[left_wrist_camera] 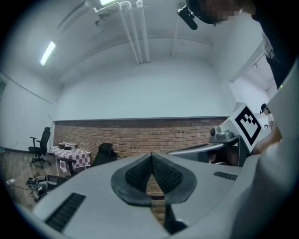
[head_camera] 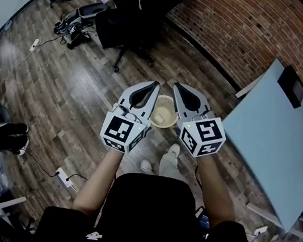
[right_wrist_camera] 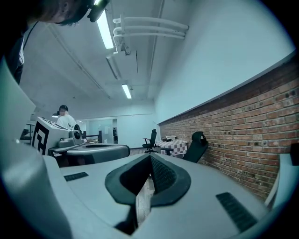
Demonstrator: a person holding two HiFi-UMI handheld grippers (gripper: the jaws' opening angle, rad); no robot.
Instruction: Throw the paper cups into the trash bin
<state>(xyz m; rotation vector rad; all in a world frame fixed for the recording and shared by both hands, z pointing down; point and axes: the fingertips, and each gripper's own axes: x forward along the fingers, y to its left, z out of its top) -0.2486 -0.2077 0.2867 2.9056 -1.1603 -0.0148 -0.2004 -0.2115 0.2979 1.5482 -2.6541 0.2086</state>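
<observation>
Clamped tight and empty on the left gripper [head_camera: 156,85], fingertips meeting; same on the right gripper [head_camera: 176,86], closed on nothing. Down on the floor between both sets of fingertips: trash bin [head_camera: 163,124], something pale inside, too small to tell.

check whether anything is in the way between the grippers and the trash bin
Nothing visible does. The trash bin shows open-topped in the gap between the left gripper and right gripper; something pale lies inside. Both sets of jaws are shut and empty.
</observation>
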